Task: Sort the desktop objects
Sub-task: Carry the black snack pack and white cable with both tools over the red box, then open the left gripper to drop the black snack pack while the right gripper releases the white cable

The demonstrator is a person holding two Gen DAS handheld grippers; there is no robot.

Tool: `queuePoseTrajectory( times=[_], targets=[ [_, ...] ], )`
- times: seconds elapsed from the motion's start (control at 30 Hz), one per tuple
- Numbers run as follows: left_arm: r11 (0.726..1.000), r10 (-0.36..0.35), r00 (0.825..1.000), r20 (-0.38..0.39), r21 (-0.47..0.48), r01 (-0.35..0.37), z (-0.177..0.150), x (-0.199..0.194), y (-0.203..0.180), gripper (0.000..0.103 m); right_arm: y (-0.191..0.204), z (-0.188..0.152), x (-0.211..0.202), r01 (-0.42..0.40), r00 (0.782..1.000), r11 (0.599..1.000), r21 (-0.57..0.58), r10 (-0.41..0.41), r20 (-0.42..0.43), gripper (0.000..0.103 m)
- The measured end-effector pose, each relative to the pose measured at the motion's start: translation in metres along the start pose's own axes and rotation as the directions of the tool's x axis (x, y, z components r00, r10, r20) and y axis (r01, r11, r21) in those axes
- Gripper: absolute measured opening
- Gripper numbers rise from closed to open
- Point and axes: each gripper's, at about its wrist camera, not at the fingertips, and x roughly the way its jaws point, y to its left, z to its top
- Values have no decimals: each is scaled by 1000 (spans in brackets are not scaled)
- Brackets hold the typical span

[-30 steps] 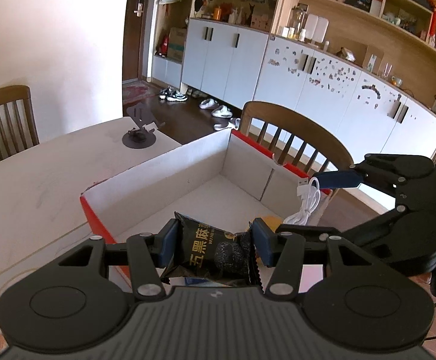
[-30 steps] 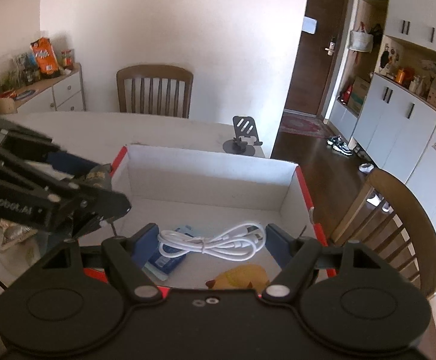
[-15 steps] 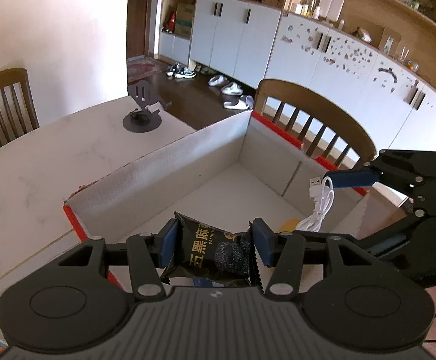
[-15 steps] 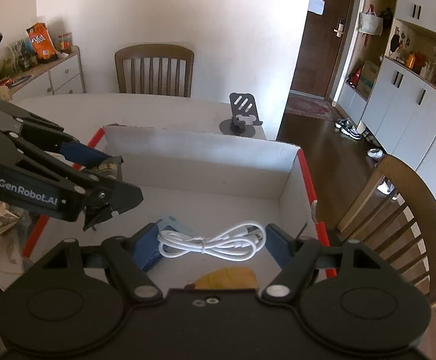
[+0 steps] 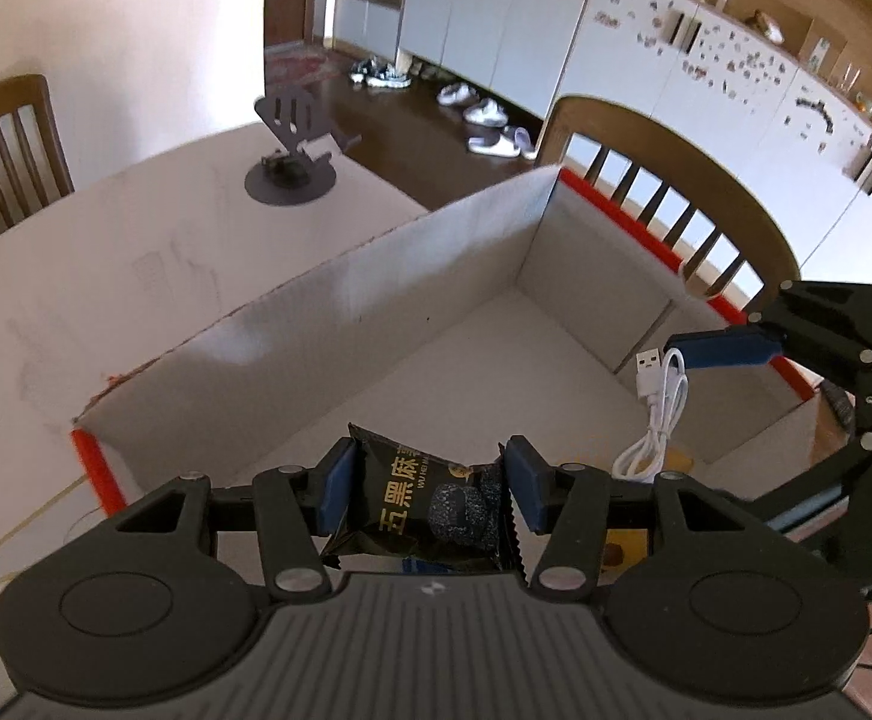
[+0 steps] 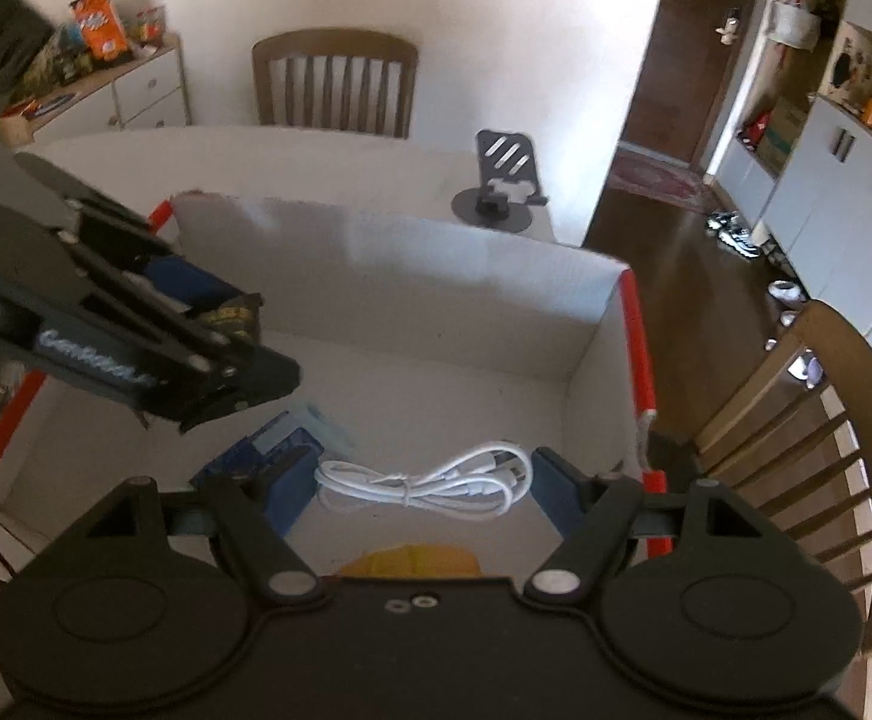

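My left gripper (image 5: 426, 495) is shut on a black snack packet (image 5: 429, 501) with gold lettering, held above the open cardboard box (image 5: 375, 282). My right gripper (image 6: 420, 480) is shut on a coiled white USB cable (image 6: 429, 480), also over the box (image 6: 405, 264). In the left wrist view the cable (image 5: 655, 408) hangs from the right gripper's blue finger (image 5: 730, 351). From the right wrist view the left gripper (image 6: 237, 330) shows at the left, the packet (image 6: 231, 318) between its fingers. A blue item (image 6: 261, 450) and a yellow item (image 6: 411, 558) lie on the box floor.
The box with red edges (image 6: 637, 336) sits on a white table (image 5: 105, 276). A dark phone stand (image 5: 291, 162) stands on the table beyond the box. Wooden chairs (image 6: 339, 84) stand at the far side and at the right (image 6: 808, 450). Cabinets line the room's right wall.
Both grippers have moved forward and down over the box, each still gripping its load. The box's inside now fills more of both views.
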Motion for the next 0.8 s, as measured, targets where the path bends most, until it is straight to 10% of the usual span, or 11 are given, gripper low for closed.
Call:
queuePoseTrajectory(
  times=[0.8],
  targets=[
    [999, 35, 983, -181, -12, -38, 8, 50, 0, 55, -4, 11, 58, -77, 972, 992, -97, 53, -227, 76]
  ],
)
